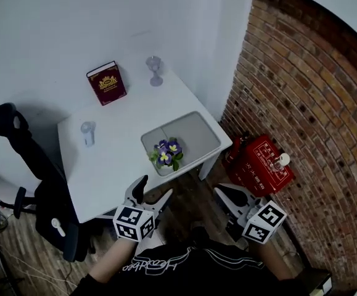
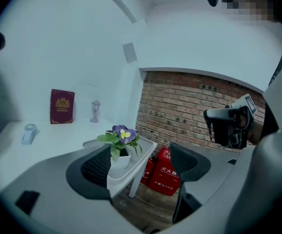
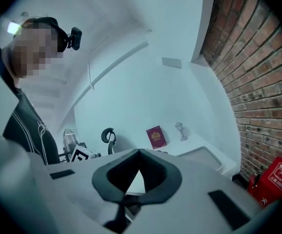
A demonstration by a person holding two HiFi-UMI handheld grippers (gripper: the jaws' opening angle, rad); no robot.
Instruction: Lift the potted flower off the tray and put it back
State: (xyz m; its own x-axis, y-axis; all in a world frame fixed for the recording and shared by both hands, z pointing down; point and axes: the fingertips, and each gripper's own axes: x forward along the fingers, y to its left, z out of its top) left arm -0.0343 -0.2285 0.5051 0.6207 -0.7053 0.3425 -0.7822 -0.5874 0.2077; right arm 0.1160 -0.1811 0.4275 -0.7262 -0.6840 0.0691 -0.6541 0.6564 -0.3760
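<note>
The potted flower (image 1: 167, 155), purple blooms in a small white pot, stands in the near-left corner of the grey tray (image 1: 193, 131) on the white table. My left gripper (image 1: 154, 190) hovers open just off the table's front edge, short of the pot. Along its jaws the flower (image 2: 122, 137) shows beyond and between the two fingers, untouched, on the tray (image 2: 141, 151). My right gripper (image 1: 226, 194) hangs to the right, off the table over the floor, shut and holding nothing. Its own view shows the fingertips (image 3: 140, 152) meeting.
On the table stand a maroon book (image 1: 107, 82), a glass goblet (image 1: 155, 70) and a small glass (image 1: 88, 132). A black office chair (image 1: 36, 177) is at the left. A red box (image 1: 261, 165) sits by the brick wall (image 1: 314, 103) on the right.
</note>
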